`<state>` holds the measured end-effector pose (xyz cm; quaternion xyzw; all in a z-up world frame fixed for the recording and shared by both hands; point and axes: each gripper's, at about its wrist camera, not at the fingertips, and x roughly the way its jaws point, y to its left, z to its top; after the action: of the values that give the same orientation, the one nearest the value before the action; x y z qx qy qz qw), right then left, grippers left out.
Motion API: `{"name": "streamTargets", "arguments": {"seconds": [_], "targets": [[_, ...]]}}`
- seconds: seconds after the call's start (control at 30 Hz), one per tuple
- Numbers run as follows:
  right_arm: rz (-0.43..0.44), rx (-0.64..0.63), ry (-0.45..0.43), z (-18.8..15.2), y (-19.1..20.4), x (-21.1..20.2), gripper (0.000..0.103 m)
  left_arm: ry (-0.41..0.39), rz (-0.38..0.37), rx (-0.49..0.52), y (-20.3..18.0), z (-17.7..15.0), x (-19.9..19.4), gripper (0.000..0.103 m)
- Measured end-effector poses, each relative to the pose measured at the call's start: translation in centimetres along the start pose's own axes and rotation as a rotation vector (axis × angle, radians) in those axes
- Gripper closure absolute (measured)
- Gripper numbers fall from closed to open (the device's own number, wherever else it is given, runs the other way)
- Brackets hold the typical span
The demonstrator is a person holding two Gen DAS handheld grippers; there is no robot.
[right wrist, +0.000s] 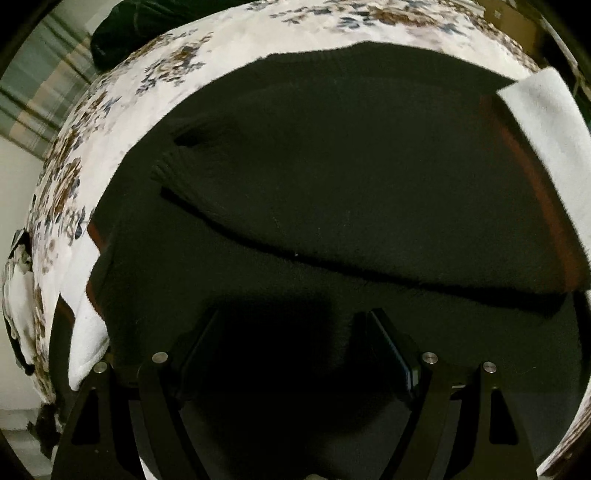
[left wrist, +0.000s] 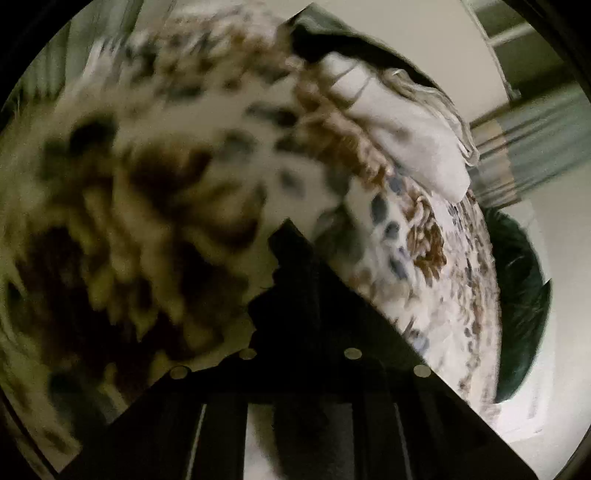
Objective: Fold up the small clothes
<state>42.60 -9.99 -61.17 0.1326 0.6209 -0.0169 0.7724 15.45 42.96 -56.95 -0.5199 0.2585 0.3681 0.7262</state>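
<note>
In the right wrist view a dark knitted garment (right wrist: pixel 332 177) lies spread on a floral bedspread (right wrist: pixel 122 107), with one layer folded across it. My right gripper (right wrist: pixel 291 321) hovers just above the garment's near edge, its jaws wide apart and empty. A white cloth (right wrist: pixel 546 125) lies under the garment at the right. In the left wrist view my left gripper (left wrist: pixel 291 251) is over the bedspread (left wrist: pixel 184 147), its fingers dark and close together; whether they hold anything is unclear. The view is blurred. The dark garment's corner (left wrist: pixel 332 40) and the white cloth (left wrist: pixel 413 133) show far off.
A dark green cushion (left wrist: pixel 517 295) lies at the bed's edge; it also shows in the right wrist view (right wrist: pixel 122 33). Striped curtains (left wrist: pixel 524 147) hang beyond the bed. Another white cloth (right wrist: pixel 88 325) lies at the garment's left side.
</note>
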Motion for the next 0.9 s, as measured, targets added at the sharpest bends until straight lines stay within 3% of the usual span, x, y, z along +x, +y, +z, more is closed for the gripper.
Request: {"name": "streamTargets", "arguments": {"seconds": [0.07,0.23,0.4,0.47,0.5,0.67,0.9], "targets": [[-0.004,-0.002,0.002,0.0,0.1,0.3,0.021,-0.061,0.000,0.061,-1.3,1.3,-0.7,0.092],[-0.001,-0.015,-0.003,0.0,0.7,0.6,0.021,0.000,0.031,0.080,-2.8,3.1,2.5,0.092],[-0.053,0.030,-0.030,0.1,-0.1,-0.1,0.021,-0.077,-0.029,0.230,-8.6,2.8,-2.4,0.092],[-0.141,0.021,-0.044,0.5,-0.4,-0.5,0.010,-0.113,-0.051,0.336,-12.7,1.8,-5.4,0.092],[-0.183,0.014,-0.052,0.7,-0.6,-0.9,0.003,-0.125,-0.065,0.401,-15.0,0.9,-6.9,0.092],[-0.206,0.028,-0.126,1.4,-2.8,-3.9,0.003,-0.101,-0.153,0.686,-26.2,-6.2,-12.3,0.092],[-0.157,0.125,-0.153,1.0,-11.2,-8.9,0.003,0.053,-0.403,0.958,-40.2,-23.9,-18.5,0.092]]}}
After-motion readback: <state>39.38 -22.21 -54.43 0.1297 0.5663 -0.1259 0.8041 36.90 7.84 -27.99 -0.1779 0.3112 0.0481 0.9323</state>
